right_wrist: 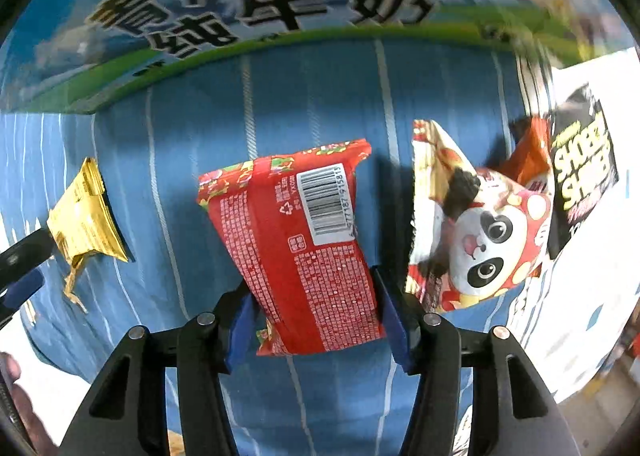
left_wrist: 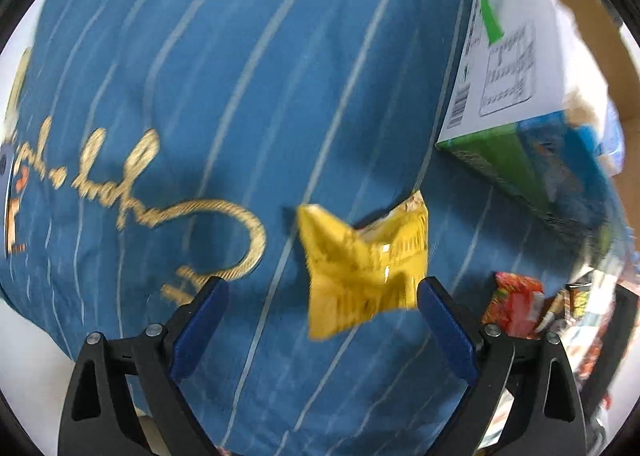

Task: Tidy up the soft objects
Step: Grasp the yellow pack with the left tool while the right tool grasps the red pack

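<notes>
Right tool (right_wrist: 316, 320) pinches a crinkly red snack packet (right_wrist: 296, 252); left tool (left_wrist: 322, 308) gapes wide over a crumpled yellow packet (left_wrist: 360, 268) on striped blue cloth (left_wrist: 240, 96).

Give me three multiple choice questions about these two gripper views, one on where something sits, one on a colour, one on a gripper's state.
1. Seen from the right wrist, the panda packet lies where relative to the red packet?
A. to its left
B. to its right
C. under it

2. What colour is the striped cloth under the snacks?
A. blue
B. grey
C. pink

3. What is the right gripper doing?
A. open, holding nothing
B. shut on the yellow packet
C. shut on the red packet

Answers: 1 B, the panda sits right of it. 2 A, blue with pale stripes. 3 C, both fingers press the red packet's sides.
</notes>
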Tool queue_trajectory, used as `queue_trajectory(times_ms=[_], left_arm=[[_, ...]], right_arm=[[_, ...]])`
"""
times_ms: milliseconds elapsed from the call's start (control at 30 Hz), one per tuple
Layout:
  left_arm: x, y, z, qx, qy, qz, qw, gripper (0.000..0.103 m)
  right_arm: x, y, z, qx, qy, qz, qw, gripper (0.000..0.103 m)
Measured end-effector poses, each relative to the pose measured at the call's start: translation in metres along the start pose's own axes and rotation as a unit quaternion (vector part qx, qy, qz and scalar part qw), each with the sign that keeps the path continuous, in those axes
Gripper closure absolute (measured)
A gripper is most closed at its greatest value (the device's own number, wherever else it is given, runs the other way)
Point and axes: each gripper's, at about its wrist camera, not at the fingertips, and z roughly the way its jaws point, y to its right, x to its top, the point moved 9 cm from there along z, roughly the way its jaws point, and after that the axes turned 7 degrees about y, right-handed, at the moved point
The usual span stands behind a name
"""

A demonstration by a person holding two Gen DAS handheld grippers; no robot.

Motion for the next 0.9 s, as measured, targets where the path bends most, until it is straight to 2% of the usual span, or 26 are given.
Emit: queue_trajectory(times_ms=[100,167,300,400,567,733,900], left_arm=[[0.007,0.013,0.022,0.023,-0.011,0.028,0.9993,0.007],[0.007,0.021,0.032,0.019,-0.018,0.038,0.9989,0.010],[0.007,0.038,0.039,0.003,-0.010,0.061,0.9981,0.037],[0.003,0.052,0.039,-0.008,-0.009,0.074,0.9972,0.041],[-0.005,0.062,0.033,-0.005,0.010,0.087,0.9962,0.045],[-0.032,0.058,0.021,-0.014,0.010,0.096,0.9952,0.045],[-0.076,0.061,0.016,-0.016,-0.005,0.119,0.9927,0.045]], right_arm=[[0.000,0.008,-0.001,0.006,-0.009,0.006,1.000,0.044],[0.006,0.015,-0.003,0.006,-0.018,0.002,1.000,0.044],[0.010,0.008,0.001,0.003,-0.024,-0.015,1.000,0.045],[0.008,0.003,0.001,-0.003,-0.017,-0.025,1.000,0.047],[0.001,0.001,-0.002,-0.008,-0.015,-0.036,0.999,0.050],[-0.015,0.004,-0.004,-0.013,-0.020,-0.043,0.999,0.052],[-0.036,0.016,-0.003,-0.019,-0.032,-0.036,0.999,0.052]])
